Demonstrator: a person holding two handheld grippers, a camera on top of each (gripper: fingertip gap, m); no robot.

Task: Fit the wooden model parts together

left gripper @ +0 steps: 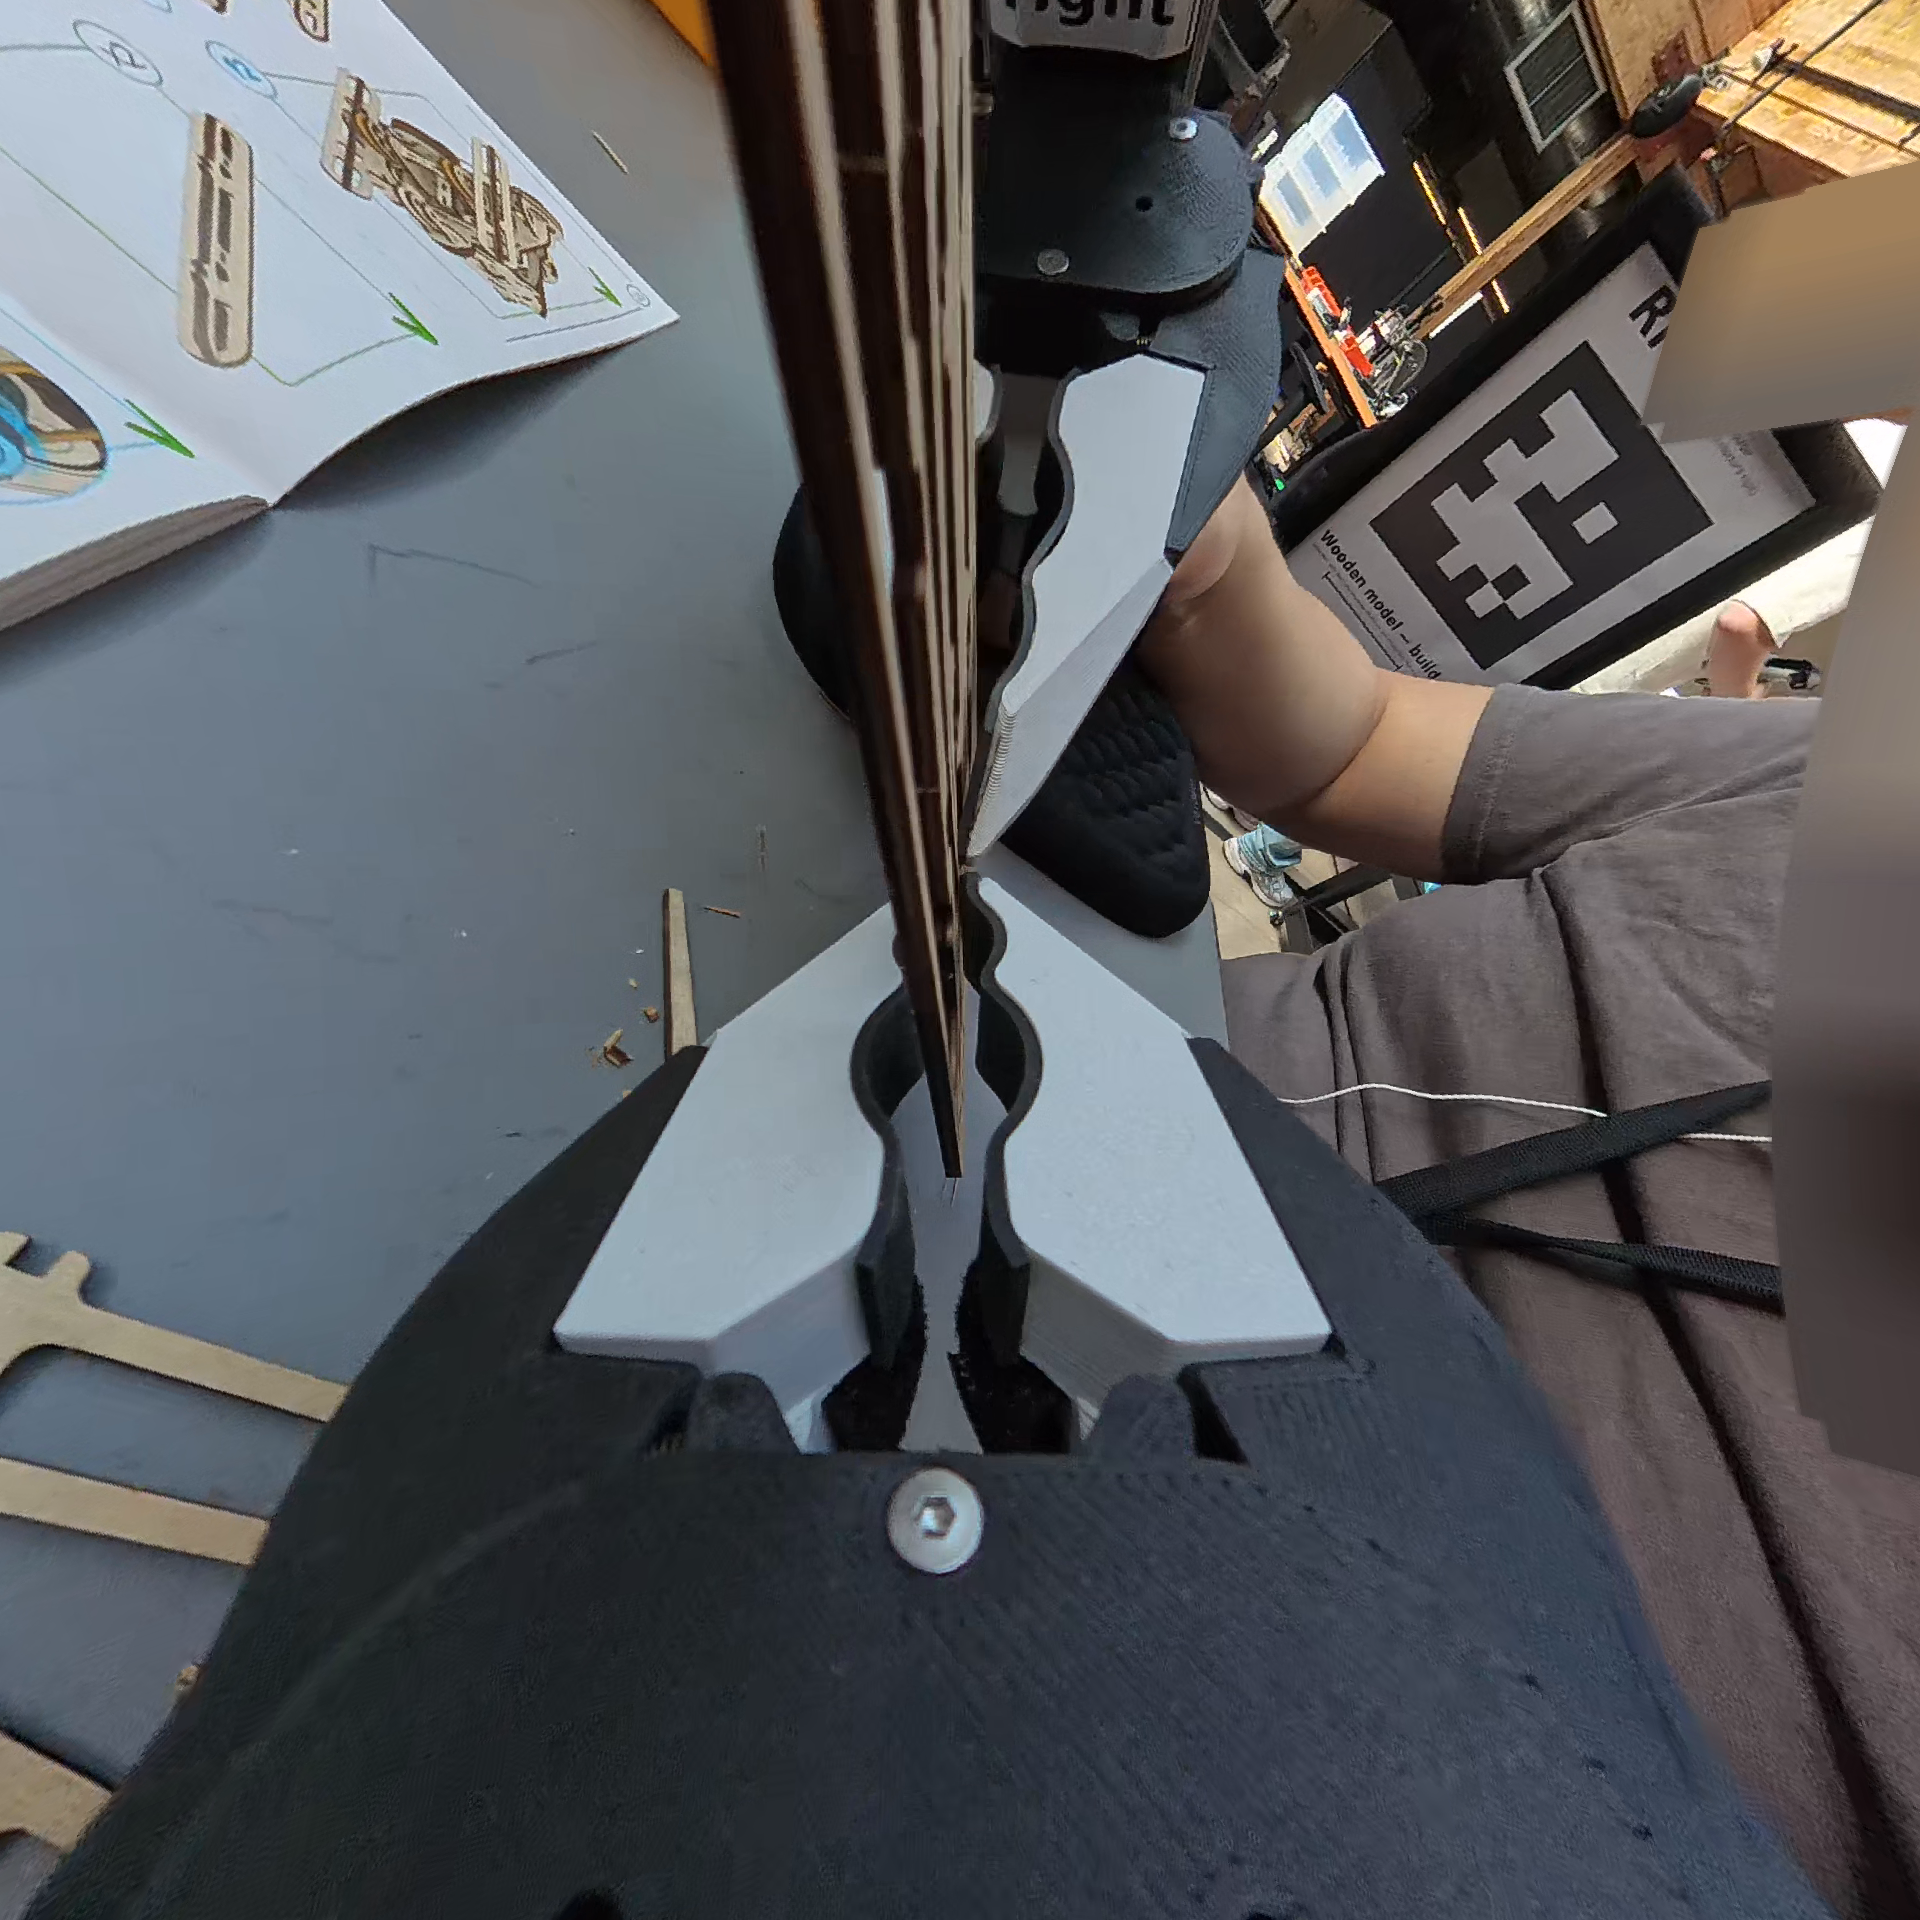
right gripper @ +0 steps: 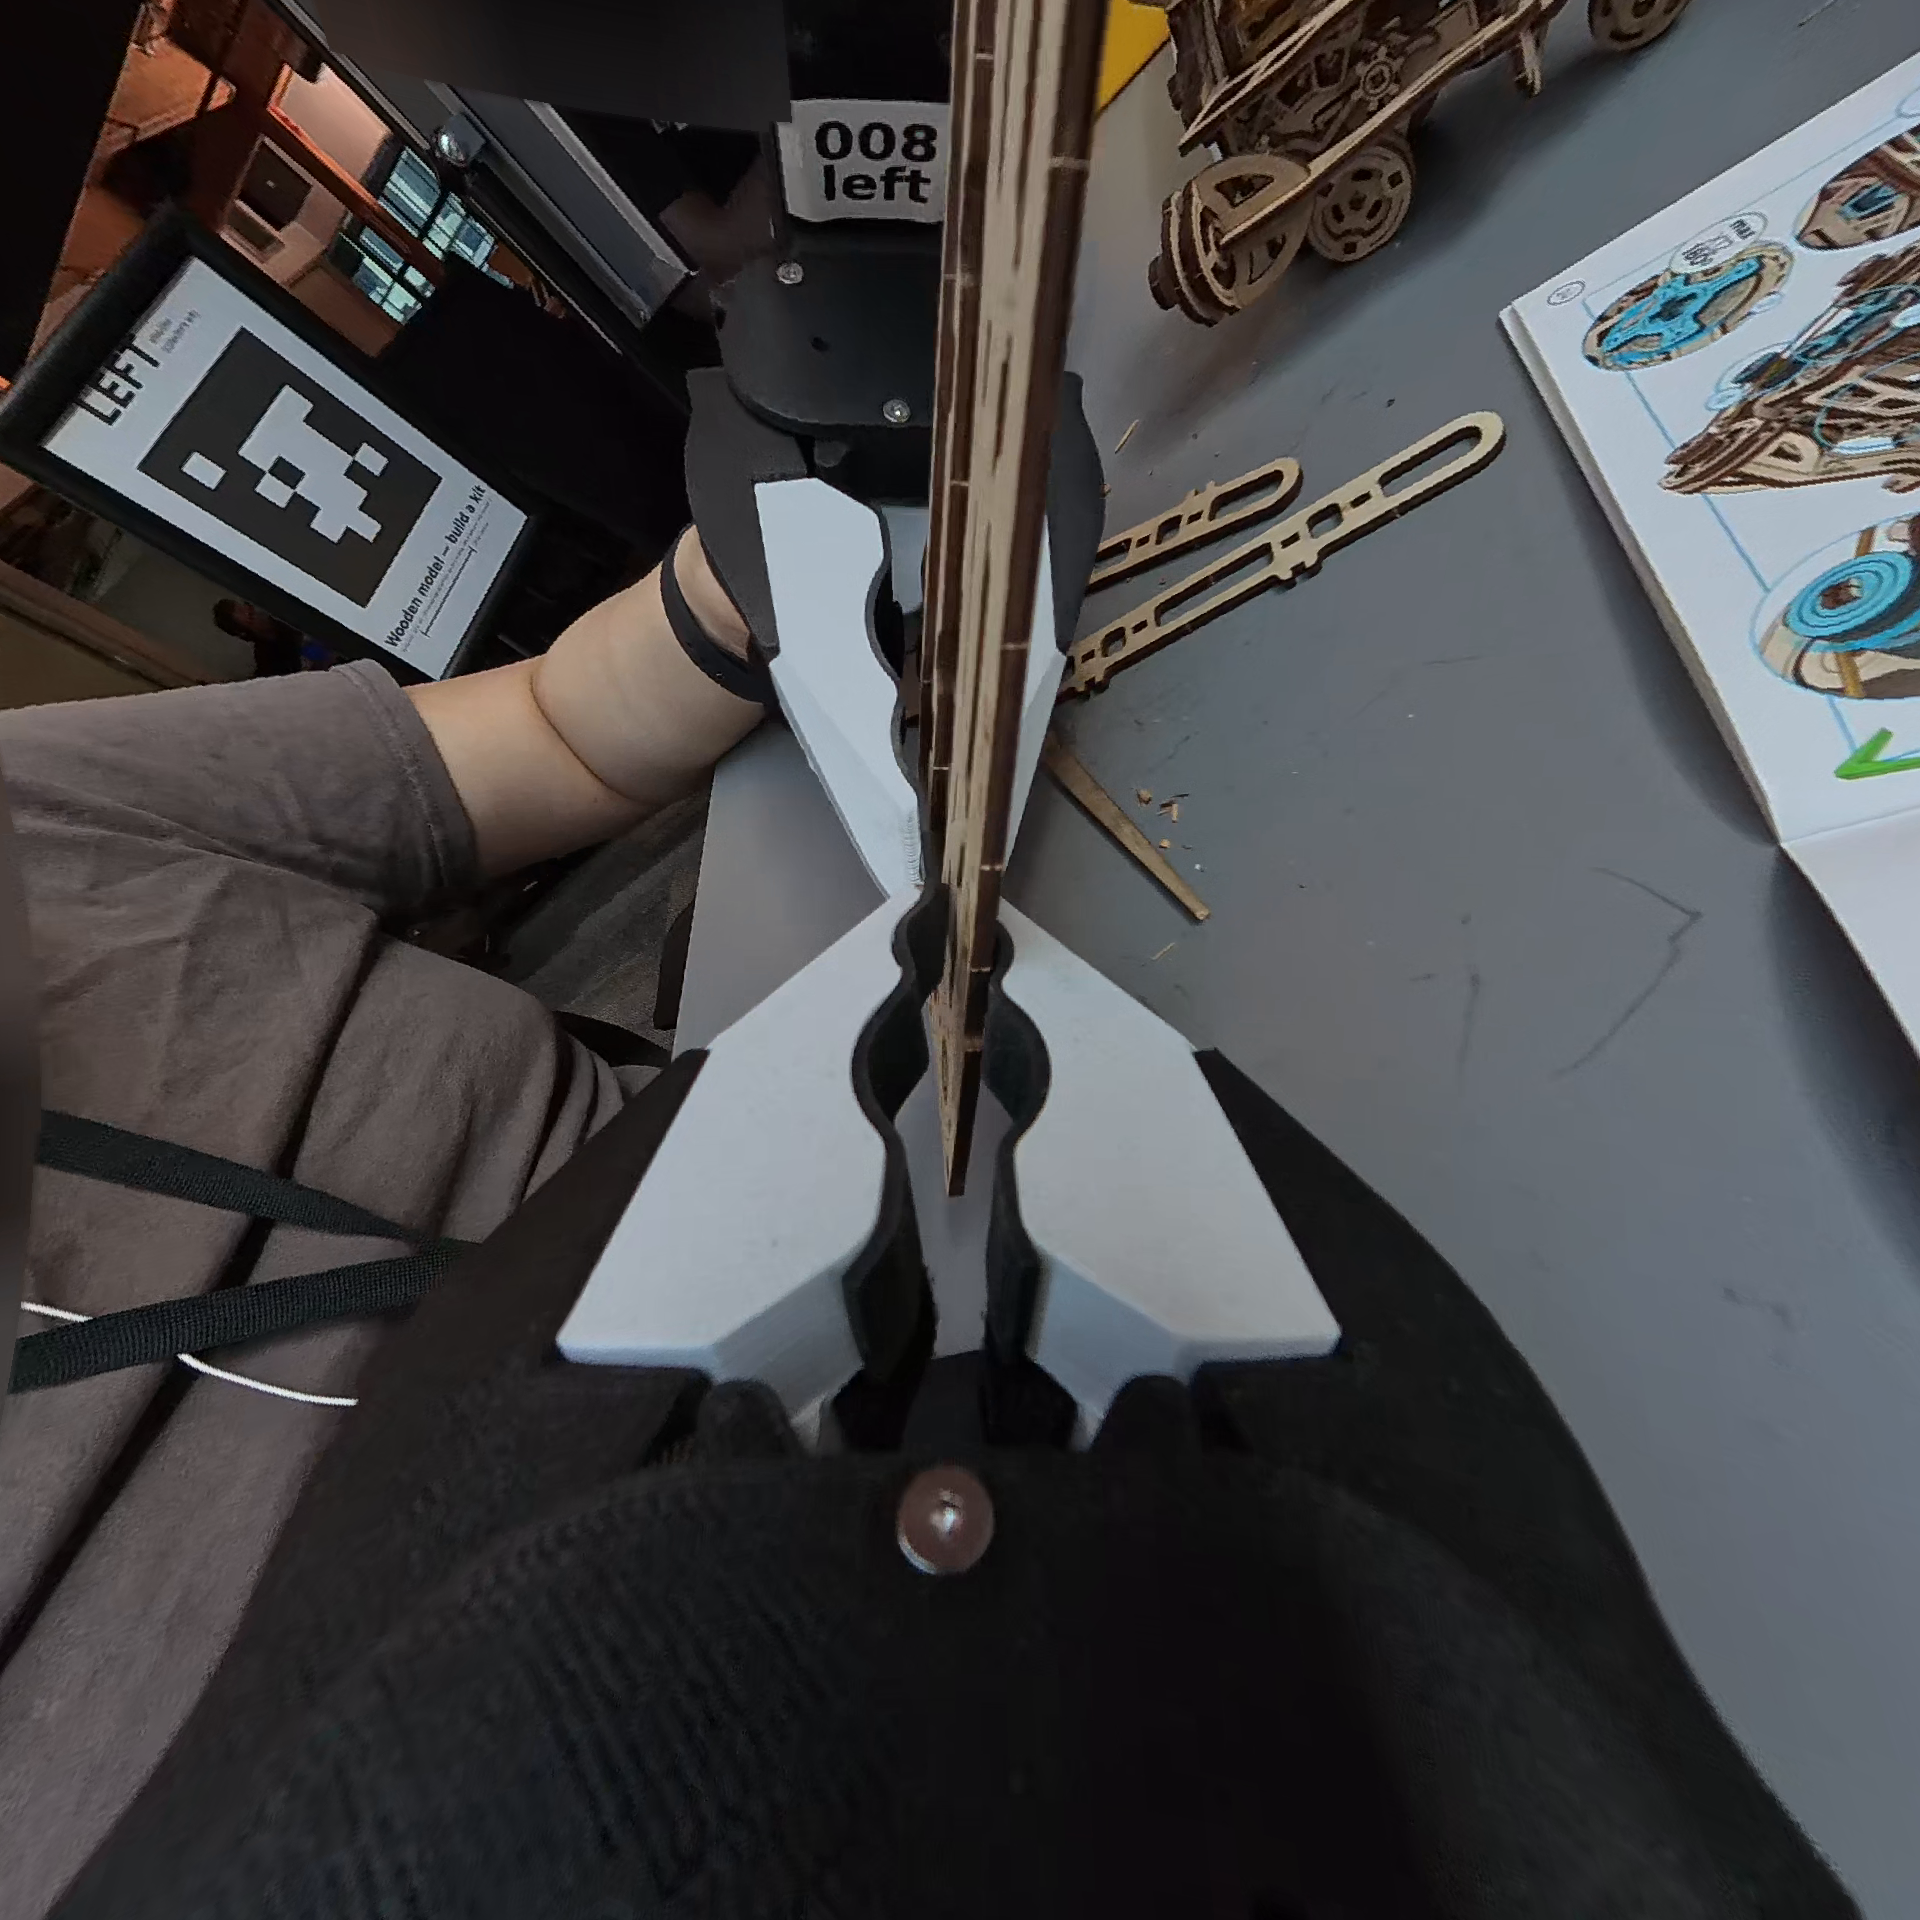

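Observation:
A thin laser-cut wooden sheet (left gripper: pixel 883 520) is held edge-on between both grippers, above the grey table (left gripper: pixel 416 831). My left gripper (left gripper: pixel 935 914) is shut on its near edge. The right gripper's white finger (left gripper: pixel 1101 540) presses the same sheet from the far side. In the right wrist view the sheet (right gripper: pixel 997 468) runs up from my right gripper (right gripper: pixel 961 925), which is shut on it. The left gripper's white finger (right gripper: pixel 831 623) clamps the sheet farther along. The sheet's faces are hidden.
An open instruction booklet (left gripper: pixel 260 260) (right gripper: pixel 1766 520) lies on the table. A built wooden vehicle model (right gripper: pixel 1330 156) stands at the back. Two slotted wooden strips (right gripper: pixel 1278 551), a thin stick (right gripper: pixel 1122 821) and an offcut frame (left gripper: pixel 104 1371) lie nearby. A person's arm (left gripper: pixel 1278 707) is close. Left and right tips are no more than a few centimetres apart.

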